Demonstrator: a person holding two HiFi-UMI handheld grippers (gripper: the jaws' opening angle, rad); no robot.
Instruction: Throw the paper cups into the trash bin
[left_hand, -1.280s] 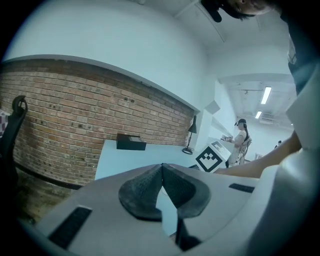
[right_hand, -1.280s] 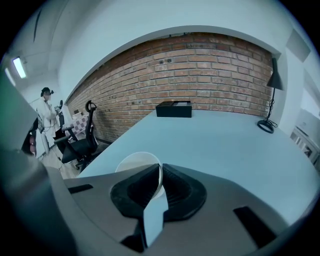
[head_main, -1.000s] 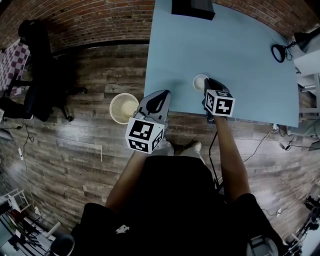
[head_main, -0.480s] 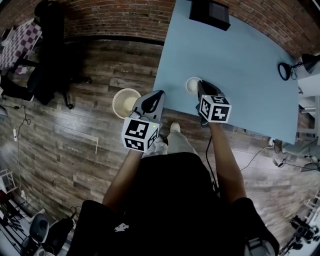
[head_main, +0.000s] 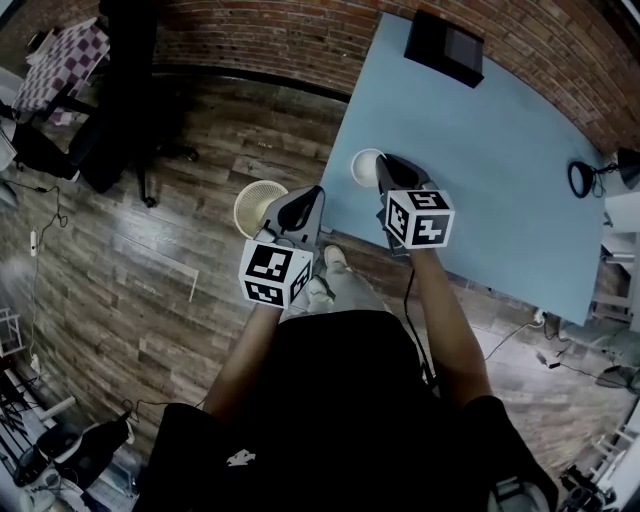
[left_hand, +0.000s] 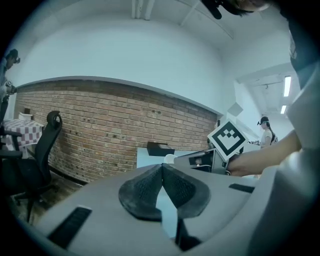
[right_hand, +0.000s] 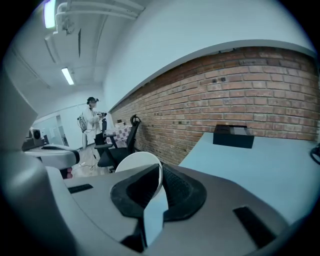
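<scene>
Nearest the head camera, the person's two forearms reach forward, each hand carrying a gripper with its marker cube. The left gripper (head_main: 302, 200) points out over the wooden floor (head_main: 150, 260). Its own view shows the left gripper (left_hand: 162, 169) with the pads pressed together and nothing between them. The right gripper (head_main: 379, 168) reaches a little farther, over the near left part of the blue table (head_main: 480, 160). Seen from its own camera, the right gripper (right_hand: 160, 169) is clamped on the thin white wall of a paper cup (right_hand: 136, 161), with most of the cup bulging to the left of the pads. From above, the paper cup (head_main: 364, 164) shows a round white mouth turned up toward the camera, so its long axis is probably close to upright. It sits just inside the table's left edge, and I cannot tell whether it is resting on the top or lifted off it. The trash bin (head_main: 252, 205) stands on the floor to the left of the cup and lower down, just beside the table's edge, with its open mouth facing up and partly covered by the left gripper. The empty left gripper is the nearer of the two to the bin, but the cup is in the right one, so the drop likely calls for a sideways carry to the left, past the table edge and over the bin's mouth. Farther off, a black box (head_main: 446, 46) lies at the table's far end, an office chair (head_main: 115, 110) stands at the left, and a brick wall (head_main: 260, 40) closes the view.
</scene>
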